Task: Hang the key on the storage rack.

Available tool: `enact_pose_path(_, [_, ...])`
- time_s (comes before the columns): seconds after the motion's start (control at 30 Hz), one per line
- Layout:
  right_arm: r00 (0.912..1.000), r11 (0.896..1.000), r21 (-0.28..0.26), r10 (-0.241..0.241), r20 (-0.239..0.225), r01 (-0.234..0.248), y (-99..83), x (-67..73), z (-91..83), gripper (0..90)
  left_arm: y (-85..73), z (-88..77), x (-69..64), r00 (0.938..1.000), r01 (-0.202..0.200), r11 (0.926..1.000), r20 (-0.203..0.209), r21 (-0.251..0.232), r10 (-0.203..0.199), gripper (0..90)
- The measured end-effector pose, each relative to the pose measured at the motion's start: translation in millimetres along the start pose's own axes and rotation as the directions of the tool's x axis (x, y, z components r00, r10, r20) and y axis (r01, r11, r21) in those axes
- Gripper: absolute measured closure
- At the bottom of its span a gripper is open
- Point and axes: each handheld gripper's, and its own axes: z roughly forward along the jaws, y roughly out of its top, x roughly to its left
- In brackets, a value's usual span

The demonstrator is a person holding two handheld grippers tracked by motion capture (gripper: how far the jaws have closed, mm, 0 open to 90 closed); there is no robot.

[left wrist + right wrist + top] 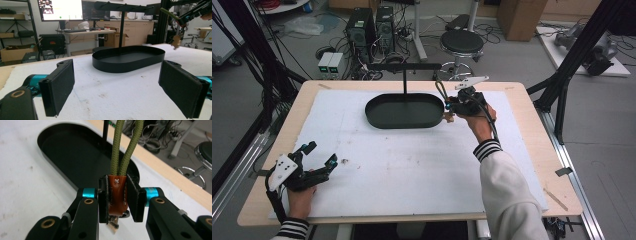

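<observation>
So you've got the right gripper (117, 197) clamped on the brown leather tab (117, 195) of that keychain, fingers (103, 200) closed tight on both sides of it, with the olive cord loop (126, 147) sticking straight out past the tips. My guess is that's on purpose: holding it by the tab leaves the loop free and open, ready to slip over one of the pegs on the black rack (404, 66) that stands in the oval tray (404, 111). The loop's already up beside the tray's right end, close under the bar.

Your left gripper (314, 159) is just parked near the front corner of the tabletop (522, 150), fingers (58, 85) spread wide with nothing between them, well apart from the action.

Handy bit: the right gripper view gives you the grip itself, stitching and all, plus a little metal ring under the tab. The left gripper view shows the pegs along the bar side-on, and the keychain (176, 41) hanging near it.
</observation>
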Motion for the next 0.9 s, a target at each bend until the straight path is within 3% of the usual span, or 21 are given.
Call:
enact_pose_path(0.2, [0.9995,0.993,-0.119,0.026,0.015,-0.024,3.0,0.8,-5.7,73.3,0.0,0.0,0.1,1.0000,0.000,1.0000,0.001,0.001,0.000,13.8])
enact_pose_path(0.4, [0.9987,0.975,-0.220,0.046,0.024,-0.039,5.6,2.1,-9.2,73.3,0.1,-0.1,0.1,1.0000,0.000,1.0000,0.002,0.001,0.000,13.9])
enact_pose_path(0.9, [0.9970,0.970,-0.236,0.070,0.033,-0.060,8.5,-0.3,-3.2,73.2,0.1,-0.1,0.3,1.0000,0.002,1.0000,0.000,0.002,-0.002,13.9])
